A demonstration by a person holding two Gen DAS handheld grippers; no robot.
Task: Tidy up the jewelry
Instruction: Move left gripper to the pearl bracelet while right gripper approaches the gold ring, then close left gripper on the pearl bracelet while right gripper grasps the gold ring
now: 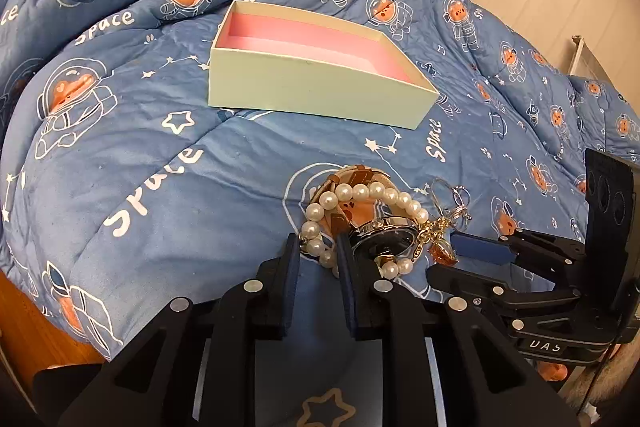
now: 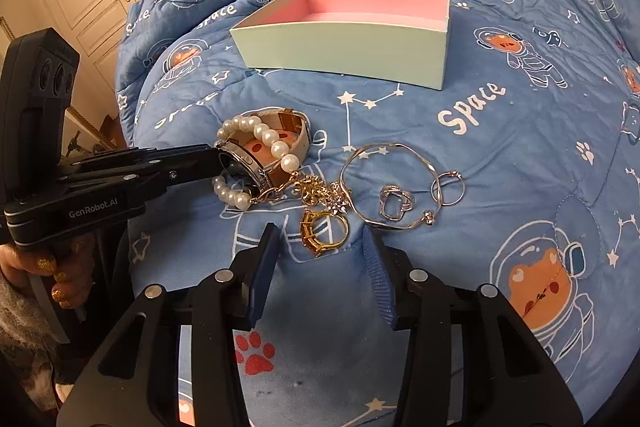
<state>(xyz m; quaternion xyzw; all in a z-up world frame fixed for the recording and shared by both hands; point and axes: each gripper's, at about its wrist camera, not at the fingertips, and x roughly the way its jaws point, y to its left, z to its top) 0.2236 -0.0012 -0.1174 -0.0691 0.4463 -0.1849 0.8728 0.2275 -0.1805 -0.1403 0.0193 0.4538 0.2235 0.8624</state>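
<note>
The left gripper (image 1: 319, 247) pinches the pearl bracelet (image 1: 360, 193) by the watch (image 2: 244, 163). The right gripper (image 2: 320, 235) sits partly open around the gold ring (image 2: 324, 231). Silver bangle (image 2: 394, 183) lies beside. The box (image 2: 348, 47) sits farther back on the "Space" blanket (image 2: 500, 147). One gripper reads "GenRobot.AI".

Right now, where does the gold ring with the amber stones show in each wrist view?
Left wrist: low right of centre, only its amber stone clear, beside the pearl bracelet.
Right wrist: centre, gold ring just ahead of the tool's fingers.
Shared landmark: pale green box with pink lining.
</note>
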